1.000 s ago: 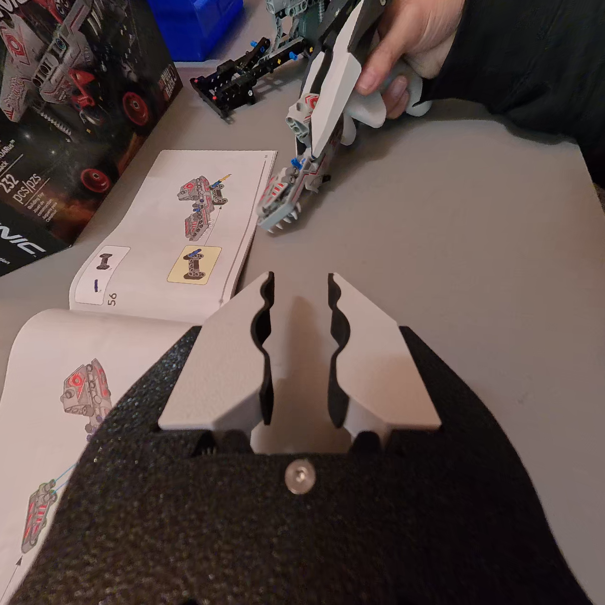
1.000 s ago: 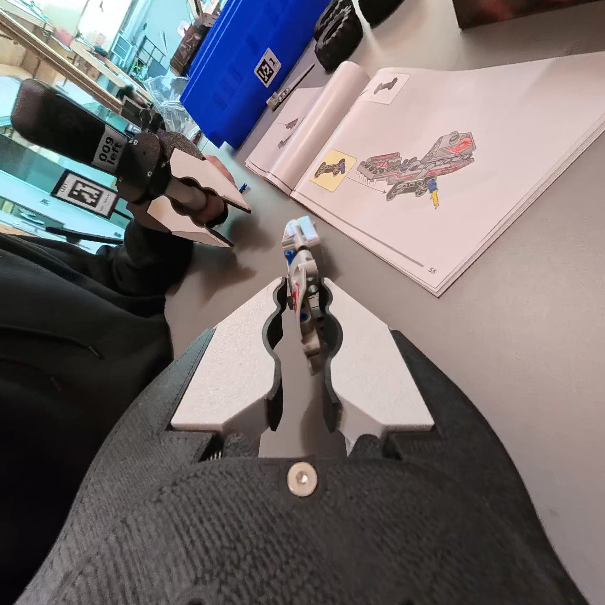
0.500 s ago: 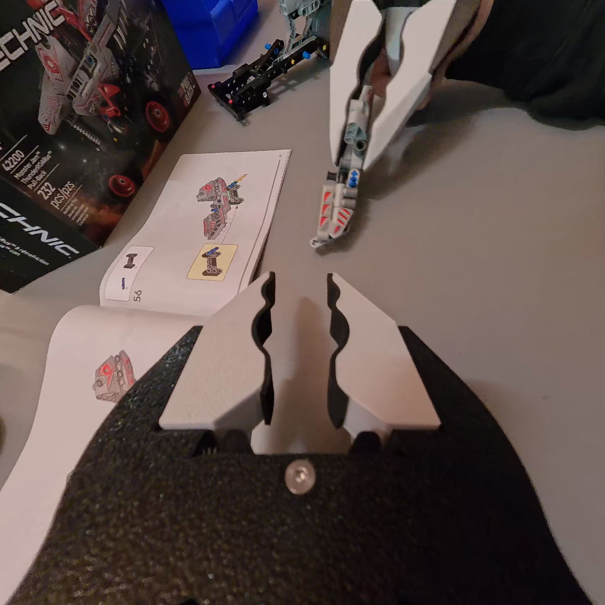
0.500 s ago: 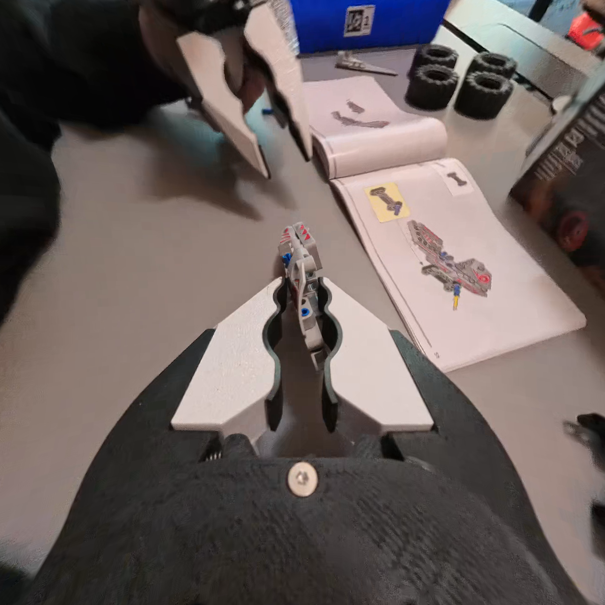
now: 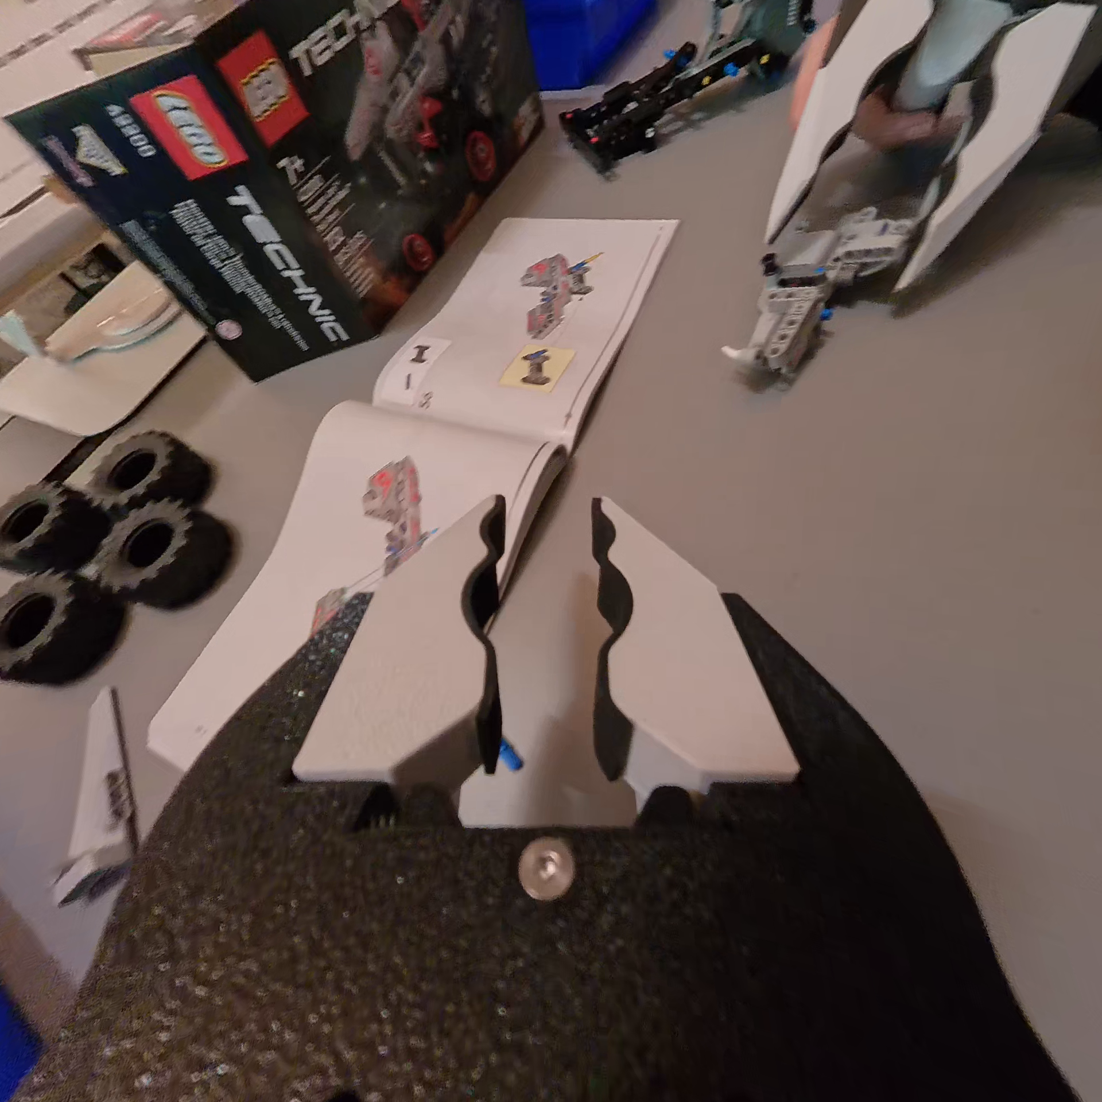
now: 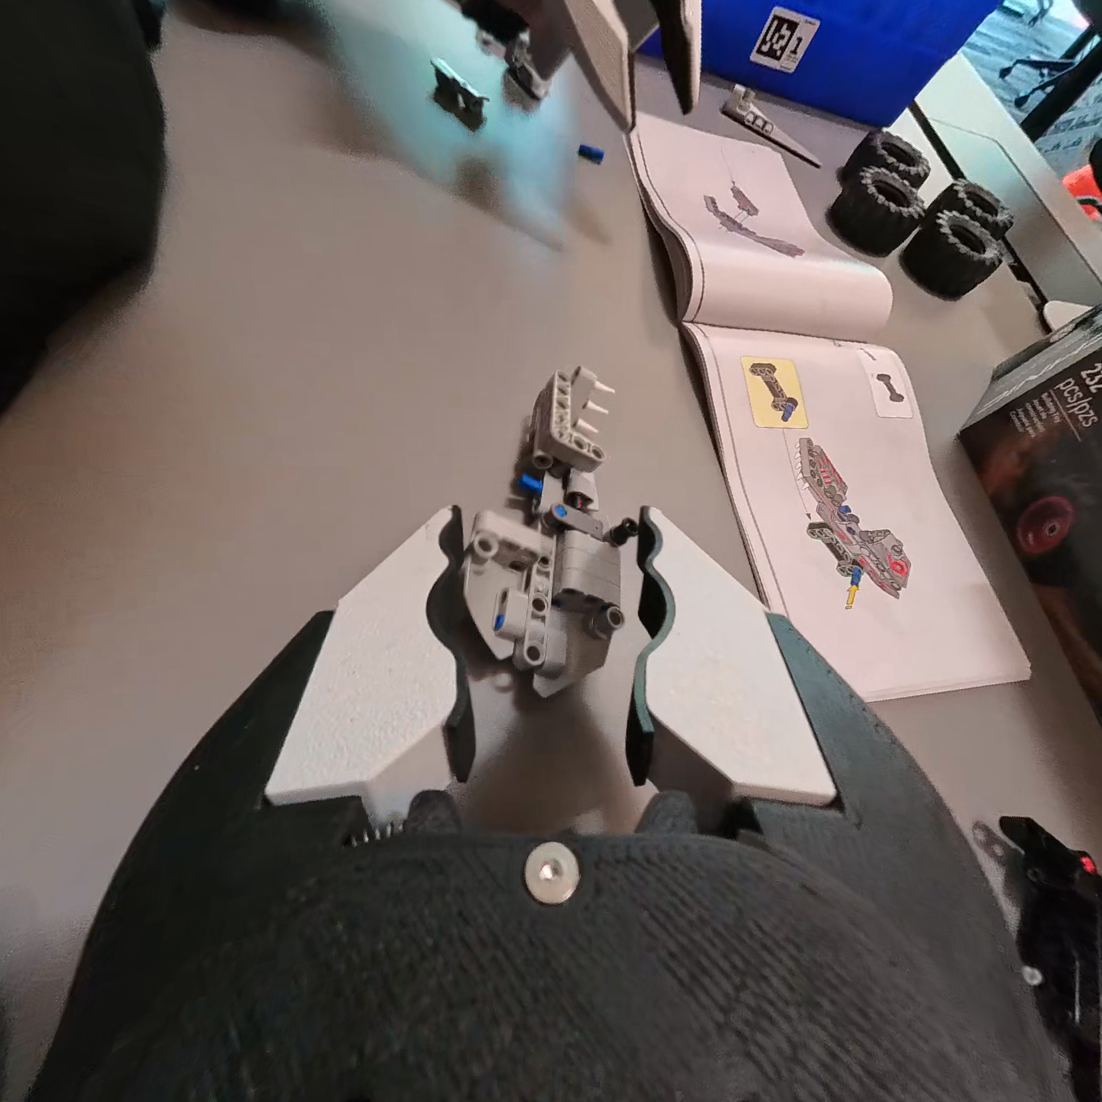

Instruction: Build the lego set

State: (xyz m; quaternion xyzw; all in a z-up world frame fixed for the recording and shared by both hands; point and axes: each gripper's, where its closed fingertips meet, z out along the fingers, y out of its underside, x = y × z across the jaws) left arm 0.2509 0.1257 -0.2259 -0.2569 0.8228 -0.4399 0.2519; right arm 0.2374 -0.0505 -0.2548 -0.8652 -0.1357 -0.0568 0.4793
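Observation:
The grey lego assembly (image 6: 536, 596) with white teeth and blue pins lies flat on the grey table (image 6: 298, 417). My right gripper (image 6: 551, 516) is open, its jaws standing wide on either side of the assembly's rear half. In the left wrist view the assembly (image 5: 787, 322) lies at the far right below the open right gripper (image 5: 835, 256). My left gripper (image 5: 548, 507) is open and empty, above the near edge of the open instruction booklet (image 5: 536, 334). A small blue pin (image 5: 510, 760) lies on the table beneath it.
The set's box (image 5: 298, 179) stands at the back left, with several black tyres (image 5: 89, 536) in front of it. A black chassis (image 5: 644, 119) and a blue bin (image 5: 584, 36) are at the back. A grey wedge piece (image 5: 101, 793) lies near left. Spacing between my two grippers at the tips: around 20 cm.
My right gripper has opened and let go of the grey assembly, which now lies flat on the table. My left gripper has drawn back and left, over the booklet.

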